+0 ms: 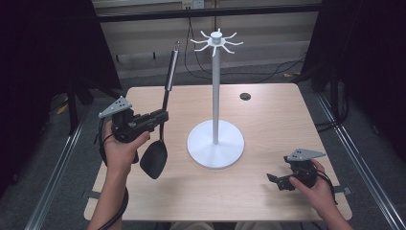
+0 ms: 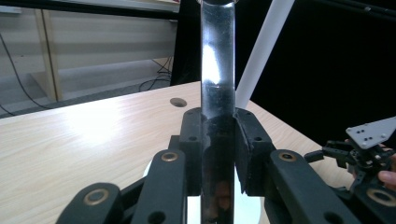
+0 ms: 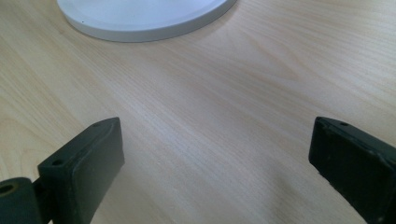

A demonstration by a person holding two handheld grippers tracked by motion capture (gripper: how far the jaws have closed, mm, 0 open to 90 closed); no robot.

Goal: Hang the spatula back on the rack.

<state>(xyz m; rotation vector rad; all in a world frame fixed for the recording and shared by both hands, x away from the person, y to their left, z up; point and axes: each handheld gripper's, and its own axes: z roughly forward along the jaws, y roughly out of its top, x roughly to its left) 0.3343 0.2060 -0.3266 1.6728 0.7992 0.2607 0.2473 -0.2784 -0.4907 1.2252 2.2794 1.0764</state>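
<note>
**Operator:** On the left side of the bench (image 1: 268, 191), what is the status of the left gripper (image 1: 160, 116)?

**Inspector:** Its jaws are clamped on the handle of a black ladle (image 1: 162, 115). The ladle stands nearly upright, bowl down and just above the bench surface, with the metallic handle end rising past the far bench edge. In the left gripper view the pads press the glossy handle (image 2: 217, 140) from both sides.

**Operator:** Position of the hanger stand (image 1: 216, 86)?

**Inspector:** At bench centre, just right of the ladle and apart from it. It has a round white base, a vertical pole and a crown of curved hooks at the top. The ladle hangs on none of them.

**Operator:** Anything behind the stand?

**Inspector:** A small dark round port (image 1: 245, 96) is set in the bench near its far edge.

**Operator:** Right side?

**Inspector:** The right gripper (image 1: 275, 179) sits low near the front right corner, pointing left toward the base. The right gripper view shows its jaws set wide apart over bare wood, nothing between them, with the base rim (image 3: 140, 23) ahead.
</note>
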